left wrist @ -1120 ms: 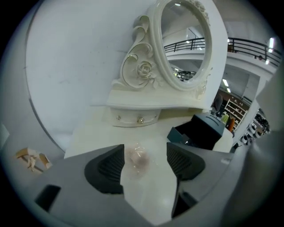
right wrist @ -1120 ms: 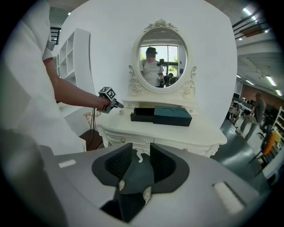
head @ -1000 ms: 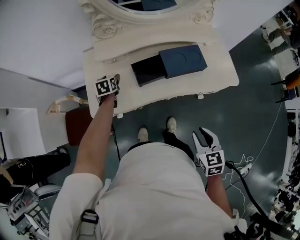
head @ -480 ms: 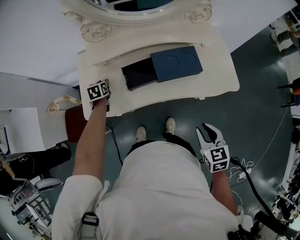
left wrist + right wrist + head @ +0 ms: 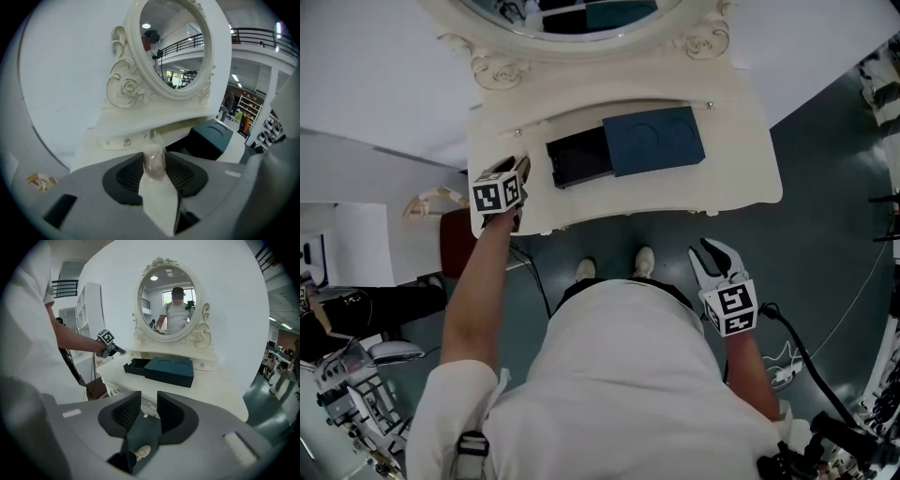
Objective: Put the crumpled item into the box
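Now the left claw (image 5: 154, 158), jaws just closed, pinches the crumpled item (image 5: 153, 166).

Head overhead, tool views low — box (image 5: 623, 148) shared

no legible text, labels, numbers anywhere
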{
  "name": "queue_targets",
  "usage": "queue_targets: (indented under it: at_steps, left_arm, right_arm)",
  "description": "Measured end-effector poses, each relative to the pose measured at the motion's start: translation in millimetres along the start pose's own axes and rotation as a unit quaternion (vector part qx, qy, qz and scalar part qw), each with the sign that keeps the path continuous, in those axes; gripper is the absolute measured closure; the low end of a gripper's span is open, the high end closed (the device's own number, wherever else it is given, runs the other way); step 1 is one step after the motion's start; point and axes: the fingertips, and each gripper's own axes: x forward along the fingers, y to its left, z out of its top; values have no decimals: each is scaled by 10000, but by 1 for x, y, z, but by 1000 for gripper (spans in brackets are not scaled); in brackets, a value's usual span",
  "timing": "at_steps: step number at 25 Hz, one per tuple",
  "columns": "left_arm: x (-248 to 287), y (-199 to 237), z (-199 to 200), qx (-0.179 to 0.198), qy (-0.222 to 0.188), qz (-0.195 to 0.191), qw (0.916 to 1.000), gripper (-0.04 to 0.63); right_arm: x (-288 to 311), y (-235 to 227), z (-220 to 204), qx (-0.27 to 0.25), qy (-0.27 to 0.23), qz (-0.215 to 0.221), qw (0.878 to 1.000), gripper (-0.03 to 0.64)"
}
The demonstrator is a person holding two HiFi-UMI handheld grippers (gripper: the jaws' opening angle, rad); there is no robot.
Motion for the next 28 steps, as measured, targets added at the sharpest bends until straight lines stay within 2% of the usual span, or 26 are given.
queue_targets:
  at_steps: [5,12,21,28]
  left_arm:
    - [7,-51,11,113,54,-319,9994,453]
    - [45,-114,7,527,444,-650,9955,453]
    - [92,-131,-15,1054,1238,-432,9857,445]
    - [110,-137,-20,1249,1468,-318,9807,423]
  right_arm:
    - [-2,-18,-1,-52,-46,129,9999,508]
    - [-11,-40,-12,-4,-47,86,10000,509]
    - [-28,-64,-26,229,-7,-109,9997,509]
    - [-30,-77,-36,331,74,-132,9993,509]
